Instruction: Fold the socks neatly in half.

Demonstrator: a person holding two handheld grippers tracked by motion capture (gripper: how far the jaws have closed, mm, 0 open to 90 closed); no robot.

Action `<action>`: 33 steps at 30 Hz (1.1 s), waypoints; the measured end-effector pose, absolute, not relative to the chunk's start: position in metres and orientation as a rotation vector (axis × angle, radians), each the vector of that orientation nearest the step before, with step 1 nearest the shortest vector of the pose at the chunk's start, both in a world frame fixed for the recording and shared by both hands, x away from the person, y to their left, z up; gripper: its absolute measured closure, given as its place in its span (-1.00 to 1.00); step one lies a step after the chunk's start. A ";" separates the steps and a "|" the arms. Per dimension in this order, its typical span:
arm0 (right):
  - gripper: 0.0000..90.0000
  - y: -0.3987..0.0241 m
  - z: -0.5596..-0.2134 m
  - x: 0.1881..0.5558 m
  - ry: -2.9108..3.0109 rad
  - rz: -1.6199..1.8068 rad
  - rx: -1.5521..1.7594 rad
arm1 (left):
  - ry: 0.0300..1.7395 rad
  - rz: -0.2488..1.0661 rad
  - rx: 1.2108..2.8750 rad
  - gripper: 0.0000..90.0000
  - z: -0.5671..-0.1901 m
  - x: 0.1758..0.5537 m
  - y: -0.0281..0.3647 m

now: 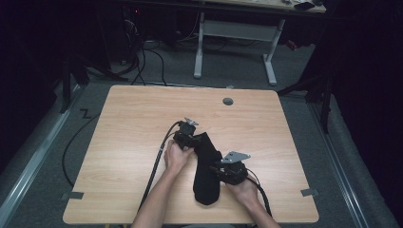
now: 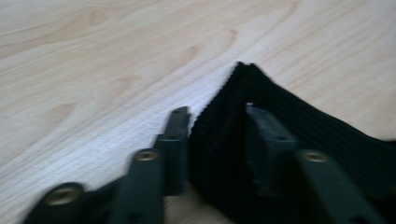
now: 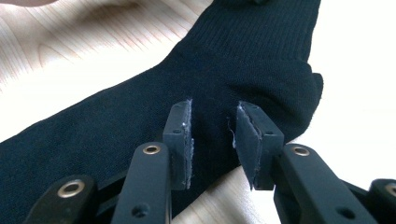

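Left claw (image 2: 212, 128) pinching black sock (image 2: 280, 121) cuff, right claw (image 3: 212, 140) parted over sock, wooden table (image 1: 128, 123)

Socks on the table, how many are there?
1. A single black sock lies on the wooden table, between the left gripper at its cuff and the right gripper at its heel. A second sock could hide beneath it.
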State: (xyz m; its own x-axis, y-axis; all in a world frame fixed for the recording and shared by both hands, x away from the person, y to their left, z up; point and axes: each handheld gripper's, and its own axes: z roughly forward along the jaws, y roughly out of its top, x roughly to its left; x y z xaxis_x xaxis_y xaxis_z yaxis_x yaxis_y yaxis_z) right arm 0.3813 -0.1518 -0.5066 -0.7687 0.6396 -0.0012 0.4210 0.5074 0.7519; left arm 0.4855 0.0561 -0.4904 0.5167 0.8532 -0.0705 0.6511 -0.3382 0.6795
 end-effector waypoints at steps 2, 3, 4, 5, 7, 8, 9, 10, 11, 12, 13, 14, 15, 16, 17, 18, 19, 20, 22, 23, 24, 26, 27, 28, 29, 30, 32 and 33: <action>0.48 -0.152 -0.507 0.382 2.474 1.127 0.897 | 1.214 0.366 2.130 0.58 -0.488 0.488 0.055; 0.48 -0.152 -0.507 0.382 2.475 1.125 0.901 | 1.212 0.353 2.139 0.60 -0.487 0.488 0.055; 0.48 -0.152 -0.506 0.382 2.477 1.124 0.903 | 1.207 0.347 2.145 0.63 -0.487 0.488 0.055; 0.48 -0.152 -0.506 0.383 2.479 1.123 0.904 | 1.204 0.342 2.145 0.65 -0.487 0.488 0.055; 0.48 -0.152 -0.506 0.383 2.480 1.123 0.910 | 1.200 0.321 2.141 0.69 -0.487 0.489 0.057; 0.48 -0.152 -0.506 0.383 2.481 1.124 0.911 | 1.203 0.297 2.134 0.71 -0.487 0.490 0.058; 0.48 -0.152 -0.506 0.383 2.481 1.126 0.914 | 1.213 0.259 2.117 0.72 -0.486 0.492 0.062; 0.48 -0.152 -0.506 0.383 2.480 1.128 0.916 | 1.219 0.232 2.105 0.73 -0.486 0.493 0.064; 0.48 -0.152 -0.506 0.383 2.479 1.129 0.917 | 1.221 0.228 2.095 0.74 -0.485 0.493 0.067; 0.49 -0.152 -0.506 0.383 2.479 1.128 0.918 | 1.218 0.231 2.094 0.74 -0.484 0.493 0.068; 0.49 -0.152 -0.506 0.384 2.478 1.129 0.918 | 1.214 0.238 2.091 0.75 -0.482 0.493 0.068; 0.49 -0.152 -0.506 0.384 2.477 1.128 0.915 | 1.201 0.248 2.087 0.75 -0.480 0.492 0.068; 0.49 -0.152 -0.506 0.384 2.476 1.129 0.915 | 1.192 0.254 2.086 0.75 -0.478 0.492 0.068; 0.49 -0.152 -0.506 0.385 2.475 1.130 0.913 | 1.183 0.260 2.075 0.76 -0.476 0.491 0.067; 0.49 -0.152 -0.506 0.385 2.474 1.130 0.915 | 1.175 0.263 2.064 0.76 -0.475 0.490 0.068; 0.49 -0.152 -0.506 0.385 2.475 1.127 0.918 | 1.167 0.256 2.052 0.76 -0.473 0.490 0.069; 0.49 -0.152 -0.506 0.385 2.474 1.127 0.919 | 1.162 0.252 2.045 0.76 -0.472 0.489 0.069; 0.49 -0.152 -0.506 0.385 2.473 1.126 0.922 | 1.157 0.247 2.040 0.76 -0.471 0.489 0.070; 0.49 -0.152 -0.506 0.386 2.471 1.126 0.927 | 1.144 0.243 2.022 0.77 -0.467 0.487 0.072; 0.50 -0.151 -0.506 0.386 2.468 1.128 0.930 | 1.137 0.246 2.018 0.77 -0.466 0.487 0.072; 0.50 -0.151 -0.506 0.386 2.466 1.129 0.935 | 1.131 0.246 2.003 0.77 -0.463 0.485 0.072; 0.51 -0.151 -0.507 0.388 2.458 1.136 0.942 | 1.108 0.251 1.983 0.77 -0.457 0.483 0.073; 0.52 -0.151 -0.507 0.389 2.453 1.140 0.947 | 1.099 0.248 1.972 0.77 -0.455 0.481 0.074; 0.53 -0.152 -0.507 0.390 2.452 1.144 0.951 | 1.089 0.236 1.953 0.77 -0.452 0.480 0.075; 0.53 -0.152 -0.507 0.391 2.452 1.146 0.960 | 1.078 0.225 1.938 0.76 -0.449 0.478 0.076; 0.53 -0.152 -0.507 0.392 2.454 1.139 0.964 | 1.069 0.227 1.932 0.77 -0.447 0.477 0.076; 0.53 -0.150 -0.506 0.394 2.456 1.121 0.967 | 1.056 0.234 1.932 0.77 -0.443 0.474 0.075; 0.53 -0.149 -0.505 0.395 2.456 1.117 0.964 | 1.047 0.237 1.928 0.77 -0.442 0.472 0.075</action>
